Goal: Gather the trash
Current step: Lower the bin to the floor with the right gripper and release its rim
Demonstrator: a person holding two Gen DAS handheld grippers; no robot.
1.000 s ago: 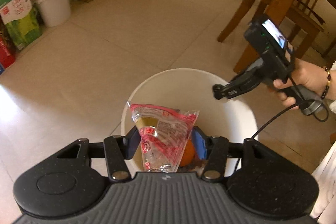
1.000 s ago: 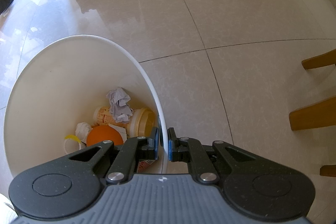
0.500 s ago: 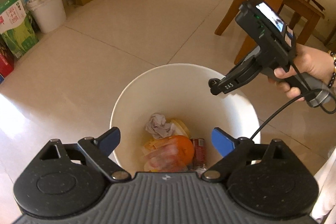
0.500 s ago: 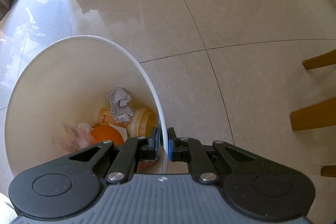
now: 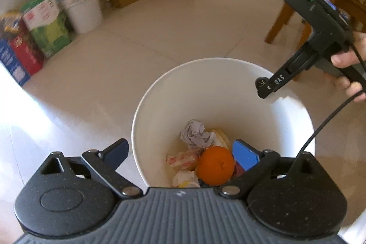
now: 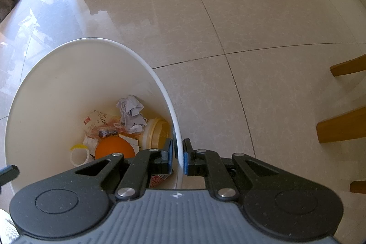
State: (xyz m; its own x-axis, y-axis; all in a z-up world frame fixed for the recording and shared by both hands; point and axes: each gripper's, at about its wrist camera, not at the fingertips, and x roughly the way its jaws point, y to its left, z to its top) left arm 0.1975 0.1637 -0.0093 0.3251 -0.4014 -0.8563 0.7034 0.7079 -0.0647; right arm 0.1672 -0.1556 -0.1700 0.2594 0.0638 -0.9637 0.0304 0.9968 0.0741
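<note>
Evidently, the round white plastic bin (image 6: 160, 84) is steadied at lower centre, its rim pinched by the right gripper (image 6: 178, 159), while the left gripper (image 5: 183, 152) is being spread empty above the crumpled trash.

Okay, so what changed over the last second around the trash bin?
The left gripper let go of the clear red-printed wrapper; its jaws are opening with nothing between them, and the wrapper now lies in the white bin beside the orange. The right gripper stayed clamped on the bin's rim.
</note>
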